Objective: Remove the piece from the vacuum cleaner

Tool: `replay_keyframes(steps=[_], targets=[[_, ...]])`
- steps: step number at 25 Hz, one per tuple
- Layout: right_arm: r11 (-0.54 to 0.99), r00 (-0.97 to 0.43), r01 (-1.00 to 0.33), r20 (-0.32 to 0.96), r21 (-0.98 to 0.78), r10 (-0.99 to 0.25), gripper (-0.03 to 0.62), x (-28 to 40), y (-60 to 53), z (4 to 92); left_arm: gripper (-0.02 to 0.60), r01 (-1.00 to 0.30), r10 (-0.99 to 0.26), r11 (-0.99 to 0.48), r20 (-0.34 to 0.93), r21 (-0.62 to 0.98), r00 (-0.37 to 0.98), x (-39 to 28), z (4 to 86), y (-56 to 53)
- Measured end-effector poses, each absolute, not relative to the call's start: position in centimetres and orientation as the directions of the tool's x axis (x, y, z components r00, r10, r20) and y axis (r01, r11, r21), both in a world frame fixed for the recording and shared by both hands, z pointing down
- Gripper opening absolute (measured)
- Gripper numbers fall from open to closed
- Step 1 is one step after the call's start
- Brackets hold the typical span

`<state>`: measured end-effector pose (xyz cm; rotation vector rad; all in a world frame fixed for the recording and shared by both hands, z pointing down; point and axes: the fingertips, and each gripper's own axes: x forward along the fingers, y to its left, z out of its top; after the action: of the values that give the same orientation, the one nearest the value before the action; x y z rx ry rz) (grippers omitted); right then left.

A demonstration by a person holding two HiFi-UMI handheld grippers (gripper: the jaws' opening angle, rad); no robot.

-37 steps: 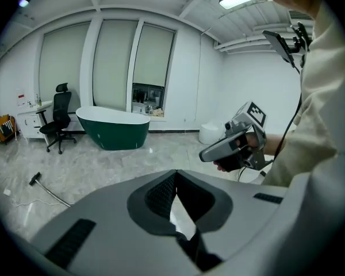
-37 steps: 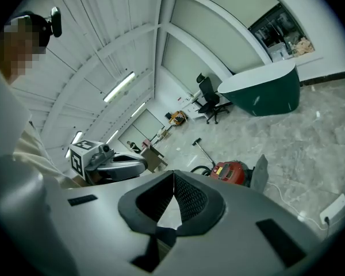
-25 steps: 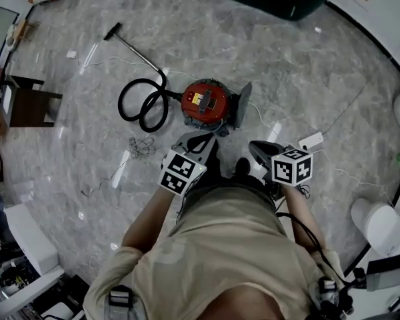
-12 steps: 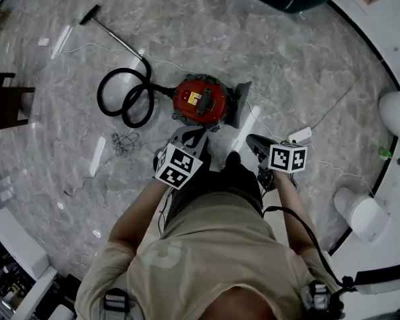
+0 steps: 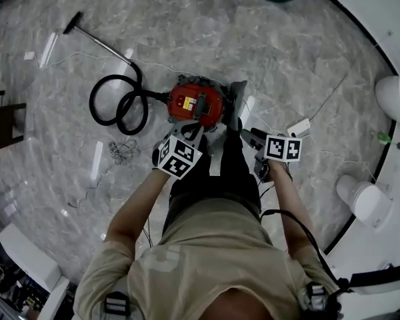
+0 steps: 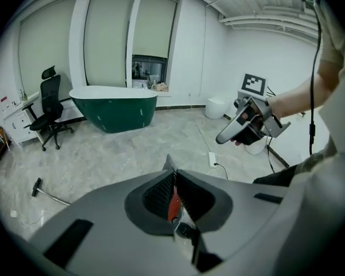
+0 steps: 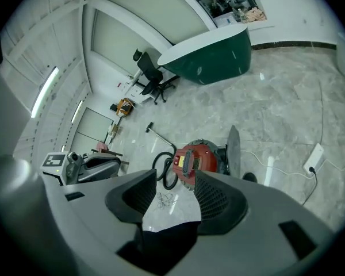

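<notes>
The red vacuum cleaner (image 5: 195, 104) stands on the marble floor, with its black hose (image 5: 117, 105) looped to the left and its wand (image 5: 103, 40) lying beyond. A flat grey piece (image 5: 237, 102) stands against its right side. My left gripper (image 5: 187, 133) hovers just short of the vacuum's near edge, shut; the left gripper view shows only a red sliver in the slit (image 6: 172, 174). My right gripper (image 5: 250, 137) is near the grey piece and apart from it. Its jaws (image 7: 175, 180) have just been opening, with nothing between them, and frame the vacuum (image 7: 195, 160).
A dark green bathtub (image 6: 114, 105) and an office chair (image 6: 49, 105) stand far across the room. A white power strip (image 5: 298, 127) with cables lies right of the vacuum, and a wire tangle (image 5: 123, 151) lies left. White fixtures (image 5: 360, 199) line the right wall.
Both grippers have come down and forward, closer to the vacuum. The left one now nearly meets its near edge, and the right one has swung in toward the grey piece.
</notes>
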<state>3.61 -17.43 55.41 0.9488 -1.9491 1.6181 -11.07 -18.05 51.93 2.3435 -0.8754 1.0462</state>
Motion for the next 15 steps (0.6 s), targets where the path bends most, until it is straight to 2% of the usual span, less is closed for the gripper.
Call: replay_keyframes(steps=[8, 15], targets=[[0.041, -0.731, -0.672, 0.655, -0.739, -0.192, 0.184, 4.4, -19.0, 59.7, 0.005, -0.725, -0.347, -0.681, 0.827, 0.102, 0.442, -10.1, 55.4, -18.7], [0.023, -0.68, -0.729, 0.721, -0.684, -0.133, 0.184, 5.8, -19.2, 65.8, 0.005, -0.739, -0.308, -0.666, 0.866, 0.098, 0.393, -9.6, 60.8, -18.8]])
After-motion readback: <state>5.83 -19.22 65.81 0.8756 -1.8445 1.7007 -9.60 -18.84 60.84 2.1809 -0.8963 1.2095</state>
